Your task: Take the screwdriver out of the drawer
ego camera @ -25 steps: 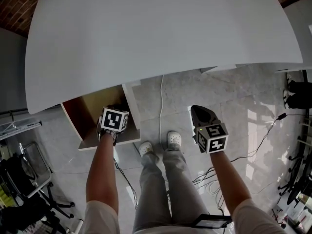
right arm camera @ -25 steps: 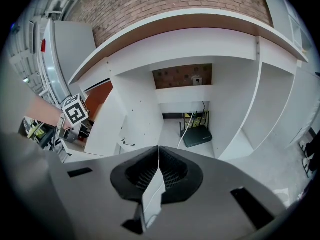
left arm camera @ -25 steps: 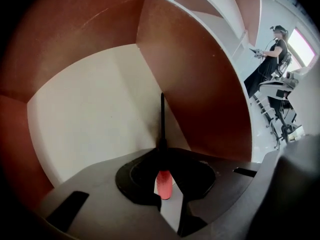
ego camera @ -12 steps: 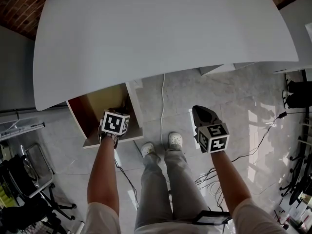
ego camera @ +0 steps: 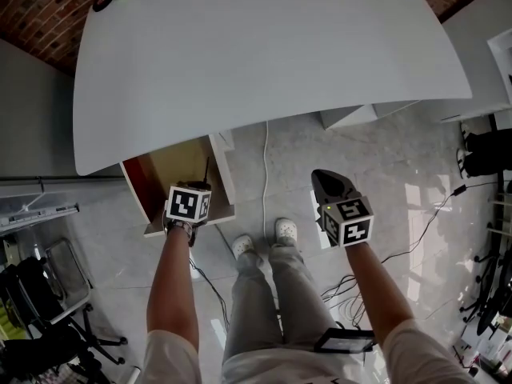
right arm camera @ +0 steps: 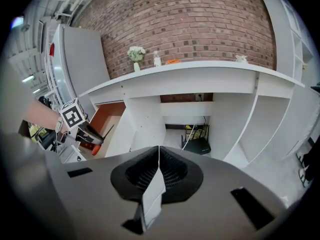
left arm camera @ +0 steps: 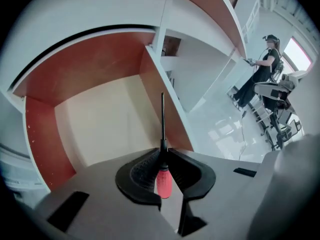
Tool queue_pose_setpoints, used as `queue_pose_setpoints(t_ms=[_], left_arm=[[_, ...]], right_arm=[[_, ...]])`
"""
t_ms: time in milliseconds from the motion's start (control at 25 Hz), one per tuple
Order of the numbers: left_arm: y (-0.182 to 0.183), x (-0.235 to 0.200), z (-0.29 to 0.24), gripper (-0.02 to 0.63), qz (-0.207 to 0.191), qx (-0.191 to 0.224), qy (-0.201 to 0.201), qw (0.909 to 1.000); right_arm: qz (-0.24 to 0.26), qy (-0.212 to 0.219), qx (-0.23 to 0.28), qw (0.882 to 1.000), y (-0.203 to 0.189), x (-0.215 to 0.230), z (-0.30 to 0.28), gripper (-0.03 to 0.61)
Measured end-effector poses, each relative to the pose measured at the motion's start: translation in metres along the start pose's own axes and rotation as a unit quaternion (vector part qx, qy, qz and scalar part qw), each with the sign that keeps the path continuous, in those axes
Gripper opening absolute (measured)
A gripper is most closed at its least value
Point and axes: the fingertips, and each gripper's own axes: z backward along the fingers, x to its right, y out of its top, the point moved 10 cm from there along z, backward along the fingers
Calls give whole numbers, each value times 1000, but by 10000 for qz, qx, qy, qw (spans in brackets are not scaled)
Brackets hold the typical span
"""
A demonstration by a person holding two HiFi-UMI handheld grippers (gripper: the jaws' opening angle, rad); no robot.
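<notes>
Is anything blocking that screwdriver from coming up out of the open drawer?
Nothing visible does. The left gripper has its jaws shut on the red handle of the screwdriver, over the drawer, which is open on top there. The white tabletop overhangs only the drawer's far part.

This looks like an office or lab workroom. A large white curved desk top (ego camera: 272,70) stands against a red brick wall (right arm camera: 190,24), with white open shelving (right arm camera: 280,109) at one end and a tall grey cabinet (right arm camera: 82,69) at the other. Loose black cables (ego camera: 340,293) trail over the glossy pale grey tiled floor (ego camera: 384,150). A black wheeled office chair (ego camera: 40,334) stands at the edge, and a second person in dark clothes (left arm camera: 260,79) stands farther off among more equipment.
</notes>
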Motion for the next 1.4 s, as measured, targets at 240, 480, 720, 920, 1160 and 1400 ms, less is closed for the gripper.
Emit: queue_pose_setpoints(t_ms=[240,480,720,920,1160,1400], left_arm=[[3,7,43,61,272,271,55,9992],[12,21,98,61,330,703,105,9969],[14,38,140,63,118,1013,163,9946],[15,52,186,63,187,1600,238,9867],[13,62,234,63,385,2284,318,9723],[16,72,279,63,322,2914,440,9551]], right_arm=[[86,71,88,9999,30,-10,28,20],[154,92,355,9992,71,-18,63,20],[122,57,552,9984,90,-23,91,20],[113,74,716,9973,110,-30,119,20],[312,-10,881,9956,133,-38,151,20],[561,-13,1141,9919,158,-48,187,20]])
